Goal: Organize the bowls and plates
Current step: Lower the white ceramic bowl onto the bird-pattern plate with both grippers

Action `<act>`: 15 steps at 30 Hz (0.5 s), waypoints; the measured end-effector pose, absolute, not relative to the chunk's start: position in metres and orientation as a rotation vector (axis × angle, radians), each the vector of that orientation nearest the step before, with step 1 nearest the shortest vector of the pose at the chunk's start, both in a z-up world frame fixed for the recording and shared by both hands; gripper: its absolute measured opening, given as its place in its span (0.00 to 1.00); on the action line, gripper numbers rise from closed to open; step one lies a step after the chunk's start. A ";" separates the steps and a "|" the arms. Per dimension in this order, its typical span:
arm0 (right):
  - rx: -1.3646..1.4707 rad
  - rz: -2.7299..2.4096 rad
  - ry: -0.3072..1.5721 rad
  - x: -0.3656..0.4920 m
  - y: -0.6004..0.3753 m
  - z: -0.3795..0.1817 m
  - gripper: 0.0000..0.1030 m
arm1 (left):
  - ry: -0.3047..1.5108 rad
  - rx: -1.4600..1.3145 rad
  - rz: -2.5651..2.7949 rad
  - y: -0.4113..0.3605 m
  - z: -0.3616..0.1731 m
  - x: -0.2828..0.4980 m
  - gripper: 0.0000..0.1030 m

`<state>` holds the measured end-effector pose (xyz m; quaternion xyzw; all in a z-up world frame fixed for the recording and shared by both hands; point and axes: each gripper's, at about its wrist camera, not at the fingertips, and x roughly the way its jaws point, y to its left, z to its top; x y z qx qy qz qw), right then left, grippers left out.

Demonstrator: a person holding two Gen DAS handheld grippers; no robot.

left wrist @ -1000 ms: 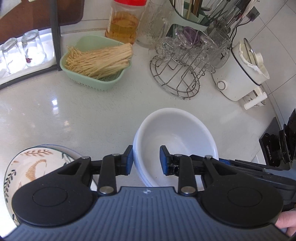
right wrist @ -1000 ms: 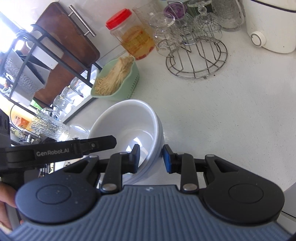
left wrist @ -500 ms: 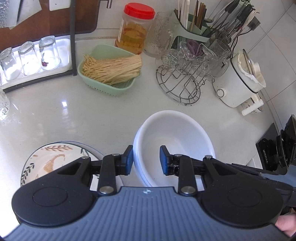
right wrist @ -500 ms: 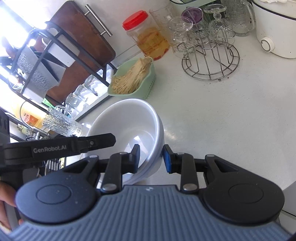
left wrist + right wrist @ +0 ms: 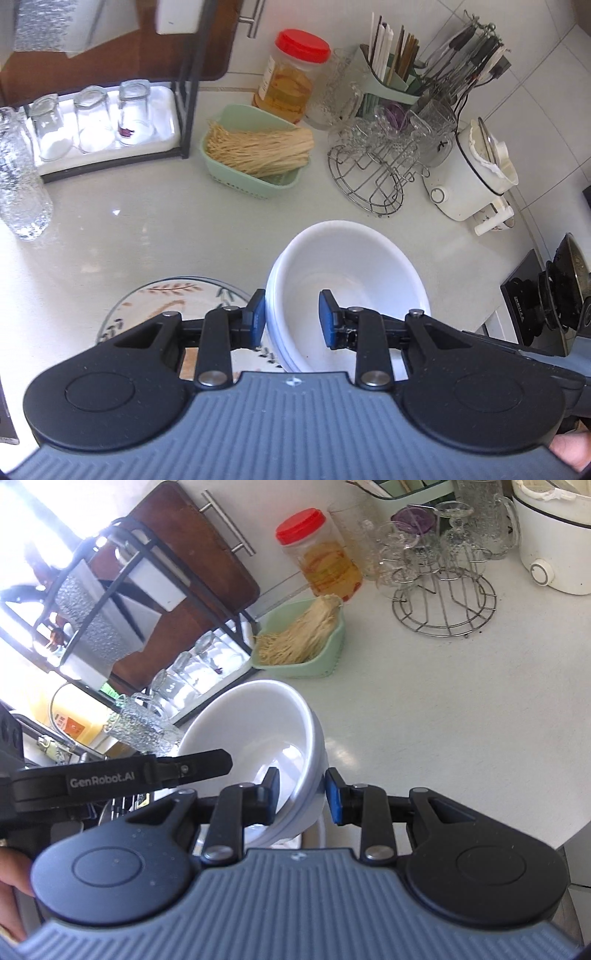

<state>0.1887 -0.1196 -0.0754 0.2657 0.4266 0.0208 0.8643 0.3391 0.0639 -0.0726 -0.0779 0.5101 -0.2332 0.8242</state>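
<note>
- Grippers are each clamping a rim of the stacked white bowls (image 5: 354,273): left gripper (image 5: 291,317) on one side, right gripper (image 5: 301,794) opposite.
- Bowls are hanging above the counter (image 5: 147,236), beside a leaf-patterned plate (image 5: 177,295).
- Green basket (image 5: 255,147) is sitting farther back.

Red-lid jar (image 5: 291,75) behind green noodle basket (image 5: 255,155); wire glass rack (image 5: 380,177) w/ cooker (image 5: 469,177) beside.
</note>
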 end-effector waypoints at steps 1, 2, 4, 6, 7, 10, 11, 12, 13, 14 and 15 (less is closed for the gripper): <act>0.552 0.046 0.895 0.189 -0.114 -0.075 0.30 | 1.081 -0.173 -0.494 0.070 -0.072 0.338 0.32; 0.545 0.049 0.896 0.189 -0.110 -0.074 0.30 | 1.078 -0.185 -0.491 0.077 -0.072 0.336 0.32; 0.530 0.055 0.904 0.192 -0.099 -0.073 0.30 | 1.072 -0.219 -0.480 0.091 -0.073 0.332 0.32; 0.507 0.068 0.912 0.195 -0.088 -0.073 0.30 | 1.067 -0.243 -0.462 0.104 -0.075 0.327 0.32; 0.496 0.073 0.914 0.196 -0.083 -0.073 0.30 | 1.064 -0.249 -0.455 0.110 -0.076 0.326 0.32; 0.469 0.087 0.927 0.199 -0.068 -0.075 0.30 | 1.052 -0.261 -0.446 0.127 -0.077 0.320 0.32; 0.459 0.095 0.932 0.200 -0.063 -0.078 0.30 | 1.044 -0.259 -0.446 0.133 -0.077 0.318 0.32; 0.452 0.104 0.942 0.201 -0.058 -0.081 0.30 | 1.040 -0.260 -0.443 0.138 -0.078 0.316 0.32; 0.448 0.109 0.953 0.202 -0.054 -0.084 0.30 | 1.039 -0.263 -0.440 0.143 -0.080 0.316 0.32; 0.447 0.113 0.963 0.203 -0.049 -0.087 0.30 | 1.041 -0.261 -0.434 0.147 -0.082 0.315 0.32; 0.445 0.118 0.971 0.204 -0.045 -0.090 0.30 | 1.044 -0.256 -0.426 0.151 -0.085 0.314 0.32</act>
